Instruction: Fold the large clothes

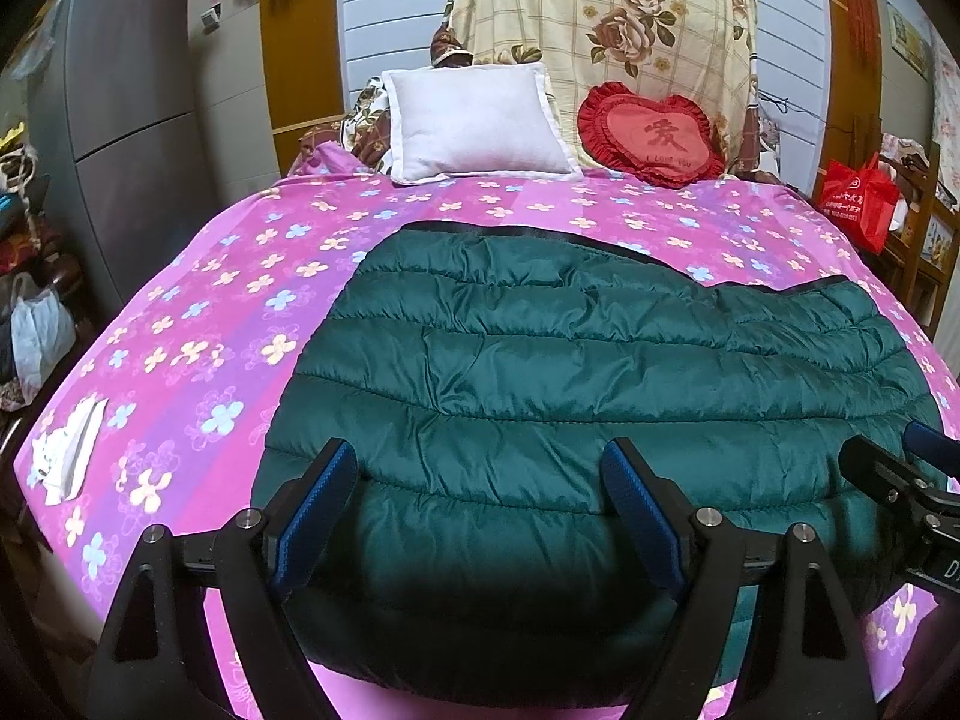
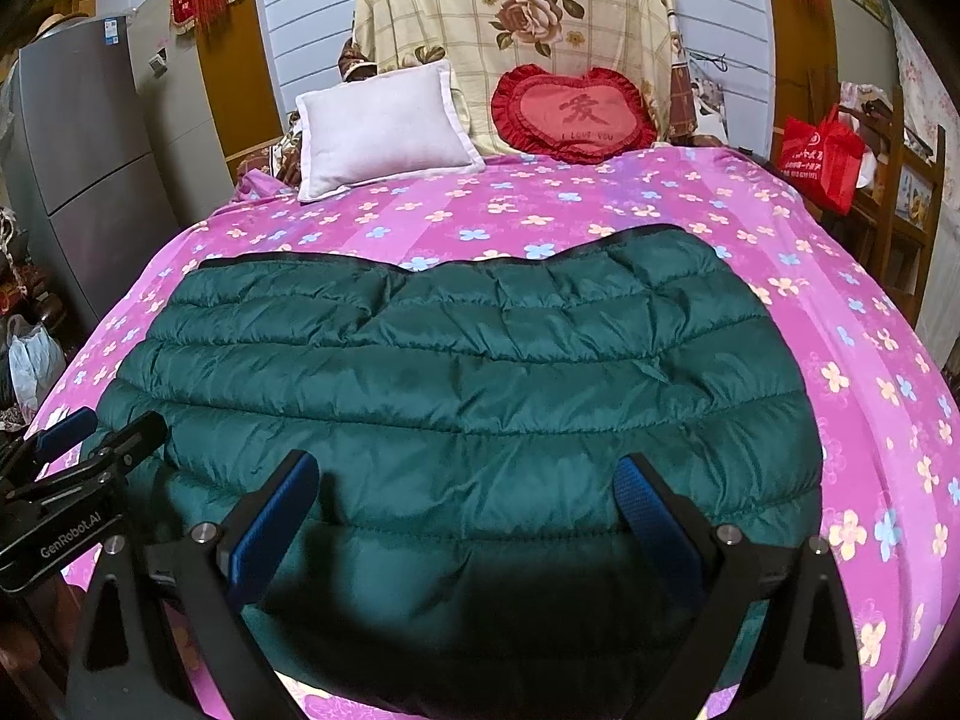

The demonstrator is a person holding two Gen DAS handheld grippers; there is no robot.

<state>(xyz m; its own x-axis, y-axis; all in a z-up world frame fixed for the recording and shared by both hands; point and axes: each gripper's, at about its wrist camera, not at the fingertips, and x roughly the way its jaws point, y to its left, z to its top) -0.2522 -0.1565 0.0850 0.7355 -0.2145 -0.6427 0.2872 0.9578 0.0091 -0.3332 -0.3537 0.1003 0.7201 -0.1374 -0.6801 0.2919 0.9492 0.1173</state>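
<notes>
Green quilted jacket lies crosswise on the bed — both grippers' jaws wide.

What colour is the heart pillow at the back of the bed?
Red, with a frilly edge, on the heart pillow. The right wrist view shows it best.

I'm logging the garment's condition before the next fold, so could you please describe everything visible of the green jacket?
The green jacket is a dark teal quilted puffer, seemingly shiny nylon, stitched in horizontal padded channels with thin black trim along its far edge. It lies flat on the pink floral sheet, already folded into a compact, roughly rectangular bundle; no sleeves or zip show. Its near edge reaches the bed's front. The left tool and right tool hover open above it, gripping nothing.
</notes>
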